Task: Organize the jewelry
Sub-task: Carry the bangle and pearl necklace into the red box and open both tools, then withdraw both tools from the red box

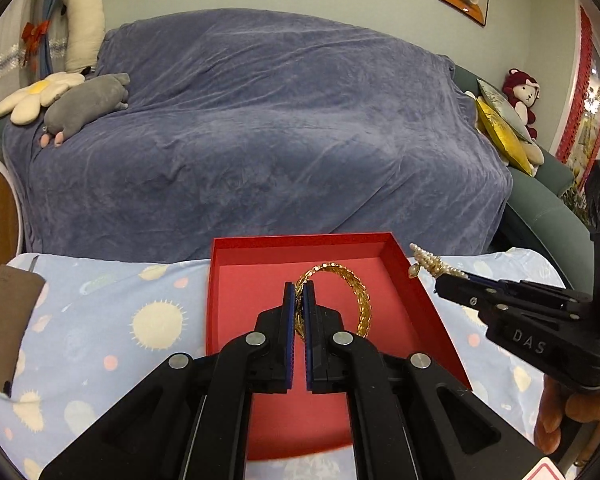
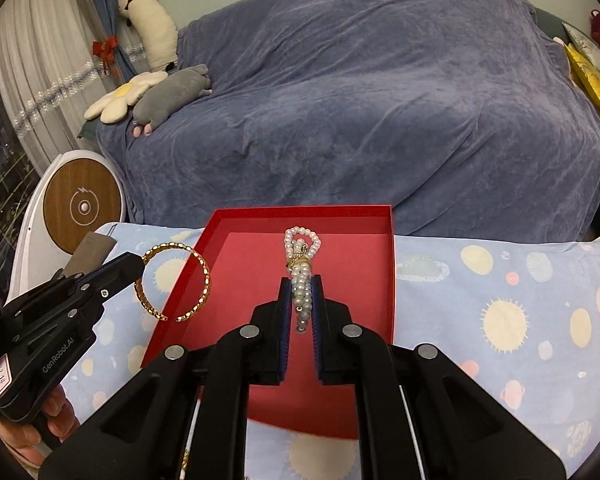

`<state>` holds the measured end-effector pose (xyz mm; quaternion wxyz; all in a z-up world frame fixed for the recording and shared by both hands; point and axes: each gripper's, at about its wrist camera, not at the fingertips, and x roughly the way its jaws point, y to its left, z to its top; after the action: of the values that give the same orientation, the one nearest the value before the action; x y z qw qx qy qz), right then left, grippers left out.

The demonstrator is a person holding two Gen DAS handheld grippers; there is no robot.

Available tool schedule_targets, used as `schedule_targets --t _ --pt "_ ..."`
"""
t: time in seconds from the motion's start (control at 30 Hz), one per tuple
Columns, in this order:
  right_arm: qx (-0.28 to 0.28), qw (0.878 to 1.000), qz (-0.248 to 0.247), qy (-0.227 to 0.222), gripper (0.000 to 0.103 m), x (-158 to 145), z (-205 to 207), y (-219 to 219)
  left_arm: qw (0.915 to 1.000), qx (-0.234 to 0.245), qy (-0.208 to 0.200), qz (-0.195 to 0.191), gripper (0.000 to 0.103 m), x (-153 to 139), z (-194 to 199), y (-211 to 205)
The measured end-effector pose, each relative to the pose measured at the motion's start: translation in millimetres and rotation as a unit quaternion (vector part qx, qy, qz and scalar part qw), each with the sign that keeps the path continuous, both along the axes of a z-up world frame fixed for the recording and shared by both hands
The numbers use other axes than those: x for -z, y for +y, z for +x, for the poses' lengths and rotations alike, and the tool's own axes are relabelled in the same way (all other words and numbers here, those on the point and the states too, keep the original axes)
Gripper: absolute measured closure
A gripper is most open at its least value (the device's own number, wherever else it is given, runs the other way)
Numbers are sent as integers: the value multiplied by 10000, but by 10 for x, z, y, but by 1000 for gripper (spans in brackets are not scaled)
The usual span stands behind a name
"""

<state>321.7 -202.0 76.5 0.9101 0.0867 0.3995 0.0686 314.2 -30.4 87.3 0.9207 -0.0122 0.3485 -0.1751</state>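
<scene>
A: A table under a pale blue cloth (image 2: 500, 280) printed with suns and planets is seen nearest, with a red box (image 2: 392, 280) lying open on it. Behind it a sofa is covered by a blue-grey throw (image 2: 380, 100), and soft toys are propped along the back. What is held over the box?

B: Two pieces. A gold bangle (image 1: 360, 292) is clamped in the left gripper (image 1: 299, 296), whose jaws are shut to a sliver on one side of the ring. A pearl strand (image 2: 302, 280) is pinched in the right gripper (image 2: 301, 296), its jaws nearly shut on the bunched beads. Both pieces are carried in the air above the box or its edges; nothing is seen lying on the box floor.

A: How is each expected to handle?

B: The bangle is judged light and stiff, an open ring with a gap. Its shape is kept in the grip, so a hold anywhere on the band should be enough, though polished metal may slip on the pads. The pearls are judged limp and loose: the strand is doubled over, and a loop with a gold clasp is left sticking out past the fingertips. It is best taken at the bunched middle, as it is now, and it can be expected to slump on release.

A: And the count?

B: One bangle, one pearl strand, one red box and two grippers are counted.
</scene>
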Motion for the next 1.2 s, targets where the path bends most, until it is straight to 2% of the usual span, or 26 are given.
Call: schedule_targets --t 0.17,0.37,0.43,0.5,0.53,0.67,0.77,1.0,1.2 --pt "75 9993 -231 300 94 350 446 -2 9999 -98 129 40 101 193 465 -46" --pt "192 9978 -229 585 92 609 677 -79 9990 -118 365 233 101 448 774 -97" --pt "231 9978 -273 567 88 633 668 -75 9985 -254 317 376 93 515 807 -98" --pt "320 9980 -272 472 65 605 622 -98 9979 -338 308 448 62 548 812 -91" --pt "349 9983 -249 382 63 573 569 -108 9980 -369 247 446 58 542 782 -75" --pt "243 9993 -153 223 62 406 295 -125 9977 -325 63 596 51 461 578 -1" --pt "177 9998 61 108 55 251 -47 -158 9979 -313 -42 565 43 355 282 89" --pt "129 9997 189 -40 48 38 -912 -137 9969 -340 12 706 40 223 -562 214" --pt "44 10000 35 -66 40 81 -1611 34 9946 -448 168 926 38 306 -1193 270"
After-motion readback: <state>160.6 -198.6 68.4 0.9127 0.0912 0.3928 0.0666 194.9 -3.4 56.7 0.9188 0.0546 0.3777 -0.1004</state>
